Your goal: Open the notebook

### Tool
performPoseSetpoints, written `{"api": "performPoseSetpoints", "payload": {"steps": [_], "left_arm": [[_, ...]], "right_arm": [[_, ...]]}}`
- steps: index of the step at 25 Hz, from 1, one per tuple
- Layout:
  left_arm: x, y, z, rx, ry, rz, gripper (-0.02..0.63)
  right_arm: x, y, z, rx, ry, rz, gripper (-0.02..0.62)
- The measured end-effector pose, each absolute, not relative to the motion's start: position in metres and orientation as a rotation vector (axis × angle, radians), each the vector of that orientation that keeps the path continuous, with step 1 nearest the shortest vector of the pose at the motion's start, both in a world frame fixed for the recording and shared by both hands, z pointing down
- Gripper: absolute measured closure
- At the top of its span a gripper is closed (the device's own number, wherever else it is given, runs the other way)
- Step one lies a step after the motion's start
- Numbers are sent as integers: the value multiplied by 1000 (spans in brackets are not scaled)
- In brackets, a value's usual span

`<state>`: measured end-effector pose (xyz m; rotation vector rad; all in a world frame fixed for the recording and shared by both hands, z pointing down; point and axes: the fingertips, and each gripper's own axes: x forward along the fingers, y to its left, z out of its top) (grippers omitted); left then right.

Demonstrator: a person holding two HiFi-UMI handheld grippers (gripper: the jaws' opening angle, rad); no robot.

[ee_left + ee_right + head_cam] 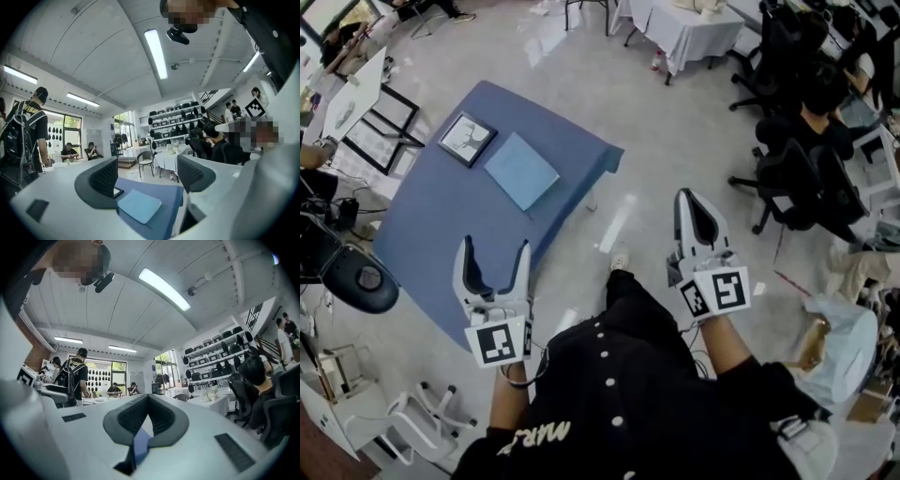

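Plainly, the notebook (521, 171) lies well ahead of the left gripper (497, 247), jaws apart; right gripper (693, 202) jaws together.

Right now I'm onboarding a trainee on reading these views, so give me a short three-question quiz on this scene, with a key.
1. True or false: the notebook lies closed on the blue table.
2. Compare the left gripper and the right gripper. Which has its jaws apart? A) left only B) right only C) both
3. Fill in: beside the notebook, further left in the head view, lies a black-framed ____.

Key: 1 true. 2 A: the left jaws stand apart with nothing between them, and the right jaws meet at the tips. 3 picture.
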<state>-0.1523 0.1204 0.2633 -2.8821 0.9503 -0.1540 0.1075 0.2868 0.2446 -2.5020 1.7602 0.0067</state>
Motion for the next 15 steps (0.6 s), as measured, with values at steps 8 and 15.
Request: {"api": "performPoseSetpoints", "payload": {"steps": [8,15], "left_arm": [[-50,52,255,-2886,1061,-157,224],[2,20,257,-2853,1151,-161,224]], "right_arm": [[222,213,235,-2461,1814,3,591],[291,178,243,-2426,1844,-20,591]]}}
